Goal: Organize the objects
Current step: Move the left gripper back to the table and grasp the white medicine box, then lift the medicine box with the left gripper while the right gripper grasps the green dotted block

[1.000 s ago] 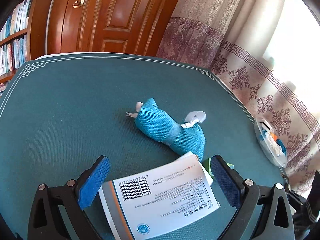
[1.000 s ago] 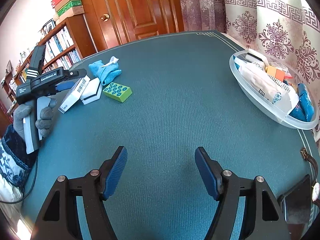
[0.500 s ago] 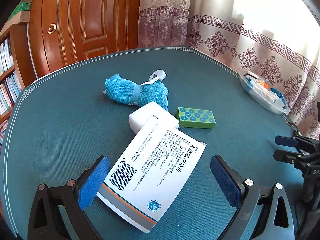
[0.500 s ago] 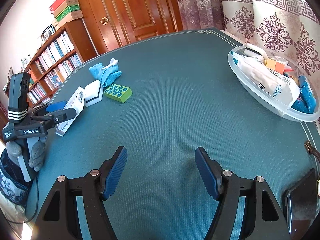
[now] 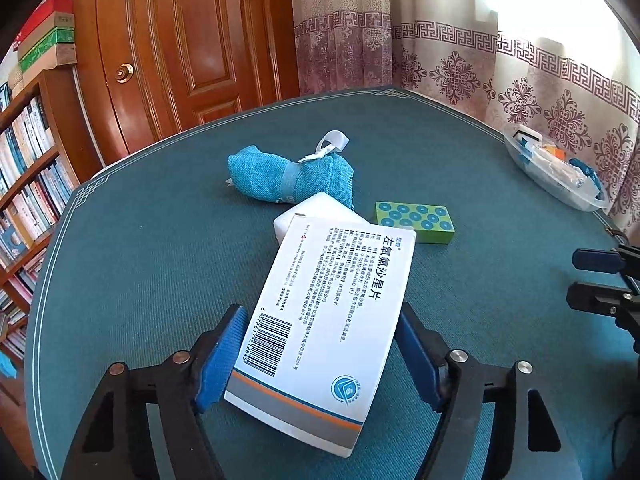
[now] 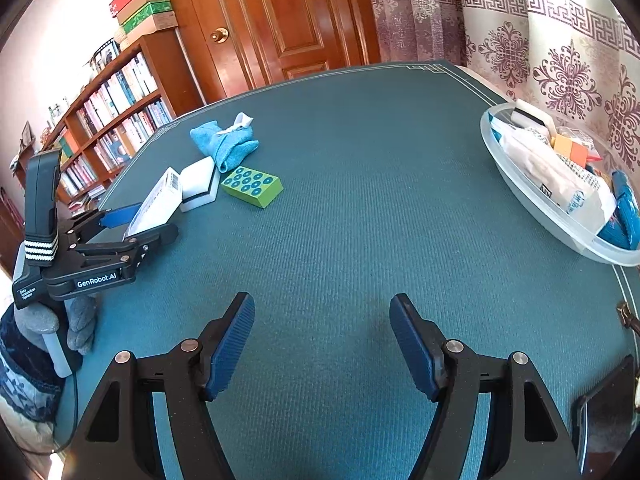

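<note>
My left gripper is shut on a white medicine box with a barcode, its blue pads pressed on both long sides. Beyond it lie a white block, a rolled blue cloth and a green block with blue dots. In the right wrist view the left gripper holds the box at the table's left. My right gripper is open and empty above bare table.
A clear plastic tray with several packets sits at the table's right edge, also in the left wrist view. A dark phone lies near the front right. A bookshelf and a wooden door stand behind the green table.
My left gripper's jaws have closed onto the medicine box, which now lies lengthwise between the pads. The right gripper has stayed open and nearly still.
</note>
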### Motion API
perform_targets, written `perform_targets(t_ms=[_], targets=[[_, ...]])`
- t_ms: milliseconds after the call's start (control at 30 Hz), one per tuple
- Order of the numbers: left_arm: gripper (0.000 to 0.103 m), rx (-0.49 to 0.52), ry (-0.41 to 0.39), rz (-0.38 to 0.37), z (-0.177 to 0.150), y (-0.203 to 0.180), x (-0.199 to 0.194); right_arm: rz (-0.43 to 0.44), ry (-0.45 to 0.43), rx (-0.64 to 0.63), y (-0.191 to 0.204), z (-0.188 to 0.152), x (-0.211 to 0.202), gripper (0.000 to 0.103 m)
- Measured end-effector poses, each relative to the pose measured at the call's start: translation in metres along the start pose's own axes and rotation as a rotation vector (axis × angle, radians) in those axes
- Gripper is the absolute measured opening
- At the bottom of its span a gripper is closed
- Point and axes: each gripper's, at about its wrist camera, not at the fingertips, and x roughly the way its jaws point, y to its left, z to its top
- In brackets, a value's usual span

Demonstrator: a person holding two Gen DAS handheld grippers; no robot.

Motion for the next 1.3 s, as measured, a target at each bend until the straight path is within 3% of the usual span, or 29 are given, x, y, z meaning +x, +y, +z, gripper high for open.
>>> perform_targets(t_ms=[333, 500, 667, 1200, 1300], targets=[[0.072, -0.103, -0.052, 0.021, -0.008, 0.005, -0.025, 0.021, -0.028, -0.083, 0.031, 0.05, 0.04, 0.071], [0.072, -0.118, -0.076, 0.098, -0.011, 0.005, -0.03, 0.065, 0.02, -0.029, 0.039, 0.066, 0.068, 0.071], [0.072, -0.141, -0.076, 0.106, -0.012, 0.009, -0.03, 0.079, 0.043, -0.019, 0.053, 0.068, 0.085, 0.071], [0.072, -0.204, -0.067, 0.106, -0.017, 0.022, -0.03, -0.091, 0.028, -0.081, 0.079, 0.091, 0.119, 0.071], [0.072, -0.201, -0.066, 0.105, -0.018, 0.021, -0.03, -0.119, 0.032, -0.116, 0.081, 0.089, 0.119, 0.066]])
